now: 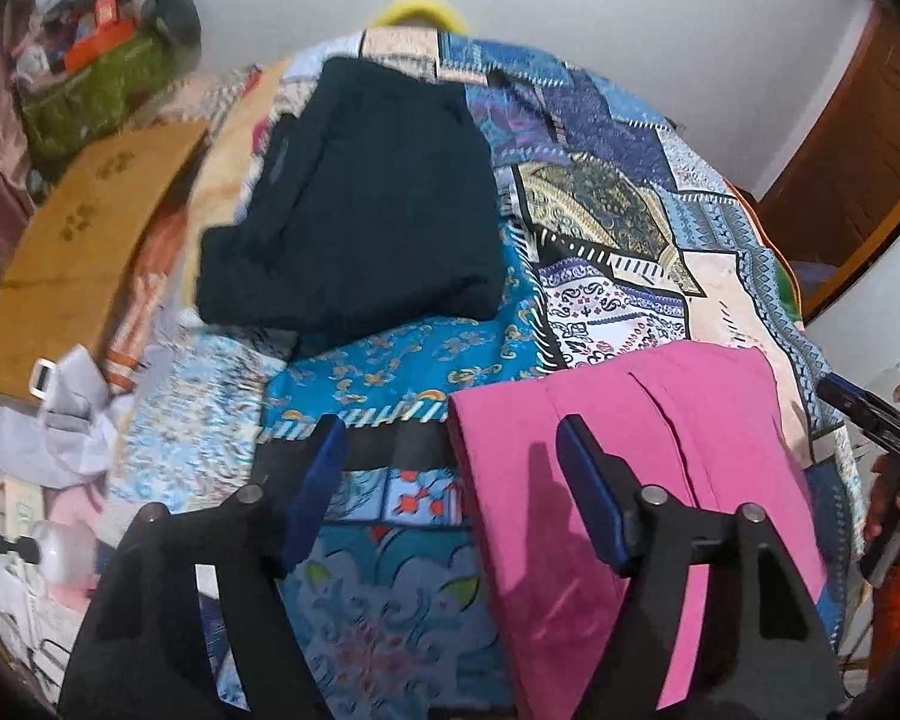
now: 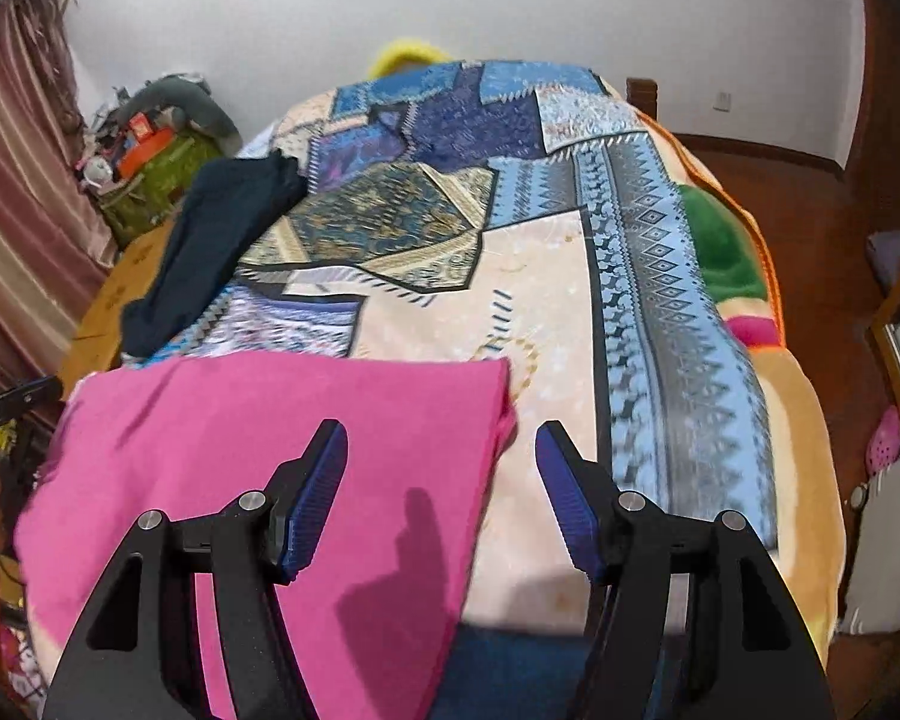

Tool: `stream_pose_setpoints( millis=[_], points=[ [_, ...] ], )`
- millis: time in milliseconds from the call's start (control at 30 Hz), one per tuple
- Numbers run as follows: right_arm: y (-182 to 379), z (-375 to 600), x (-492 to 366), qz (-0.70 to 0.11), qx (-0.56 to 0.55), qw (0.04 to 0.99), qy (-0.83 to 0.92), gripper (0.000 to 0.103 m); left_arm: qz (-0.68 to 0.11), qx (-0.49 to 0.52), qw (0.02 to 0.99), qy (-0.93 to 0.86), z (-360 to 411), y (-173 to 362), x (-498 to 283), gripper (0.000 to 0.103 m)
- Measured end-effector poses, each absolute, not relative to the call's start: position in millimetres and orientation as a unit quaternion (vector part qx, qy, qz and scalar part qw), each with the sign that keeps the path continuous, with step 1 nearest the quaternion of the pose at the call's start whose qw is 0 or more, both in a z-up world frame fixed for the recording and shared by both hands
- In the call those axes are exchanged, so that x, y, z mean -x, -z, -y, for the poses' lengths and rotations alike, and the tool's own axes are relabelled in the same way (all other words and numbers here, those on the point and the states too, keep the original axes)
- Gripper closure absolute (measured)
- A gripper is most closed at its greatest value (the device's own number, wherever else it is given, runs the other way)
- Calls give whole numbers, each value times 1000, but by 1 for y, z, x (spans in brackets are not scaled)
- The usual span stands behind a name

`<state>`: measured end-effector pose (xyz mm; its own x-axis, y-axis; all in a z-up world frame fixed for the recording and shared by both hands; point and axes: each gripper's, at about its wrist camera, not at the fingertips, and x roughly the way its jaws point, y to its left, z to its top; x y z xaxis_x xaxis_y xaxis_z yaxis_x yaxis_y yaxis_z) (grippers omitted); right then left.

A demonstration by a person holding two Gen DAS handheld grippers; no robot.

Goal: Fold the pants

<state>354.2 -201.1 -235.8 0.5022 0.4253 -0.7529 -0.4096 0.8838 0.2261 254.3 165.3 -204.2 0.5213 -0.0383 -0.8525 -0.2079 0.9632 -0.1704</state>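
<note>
The pink pants [image 2: 258, 468] are lying flat on the bed [image 2: 546, 300] for folding; both grippers, left [image 1: 450, 480] and right [image 2: 441, 480], are hovering wide open, gripping nothing, straddling opposite edges

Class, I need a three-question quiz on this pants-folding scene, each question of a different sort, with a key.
1. True or false: the left gripper is shut on the pink pants.
2. Multiple choice: the dark pants lie (A) on top of the pink pants, (B) apart from them, farther up the bedspread, (C) on the floor.
3. Fill in: both grippers, including the right gripper, have their jaws ____.

Key: 1 false, it is open and holds nothing; 2 B; 3 open.
</note>
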Motion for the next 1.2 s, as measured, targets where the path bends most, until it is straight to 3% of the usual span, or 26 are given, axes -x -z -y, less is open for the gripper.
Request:
stream_pose_setpoints(
  millis=[133, 200, 300, 367, 400, 533, 567, 600, 733, 900, 1067, 1200],
  points=[
    [254, 194, -391, -457, -16, 854, -247, 42, -507, 157, 847, -7, -161, 222, -271, 32],
    [264, 190, -404, -469, -25, 845, -256, 47, -522, 153, 839, 13, -153, 233, -279, 42],
    [283, 180, -417, -500, -24, 825, -263, 69, -523, 149, 839, 11, -147, 239, -282, 45],
    [294, 172, -417, -515, -13, 812, -274, 85, -517, 155, 842, 8, -150, 237, -281, 57],
    [298, 168, -415, -515, -2, 812, -276, 86, -514, 162, 842, 15, -152, 236, -280, 65],
    [298, 160, -402, -491, 50, 826, -271, 93, -502, 146, 853, 7, -152, 231, -276, 77],
    [298, 161, -401, -491, 51, 827, -269, 94, -497, 124, 859, -17, -150, 229, -273, 94],
    [298, 161, -401, -491, 53, 828, -266, 95, -494, 99, 863, -40, -149, 228, -271, 97],
    [301, 161, -401, -493, 62, 832, -246, 101, -506, 105, 855, -42, -158, 238, -265, 96],
    [299, 156, -404, -496, 67, 834, -233, 101, -517, 76, 847, -95, -170, 241, -264, 96],
    [272, 161, -394, -474, 52, 848, -232, 93, -502, 146, 849, -70, -197, 224, -247, 96],
    [237, 165, -383, -446, 16, 858, -254, 78, -481, 116, 866, -68, -190, 201, -244, 91]
  ],
)
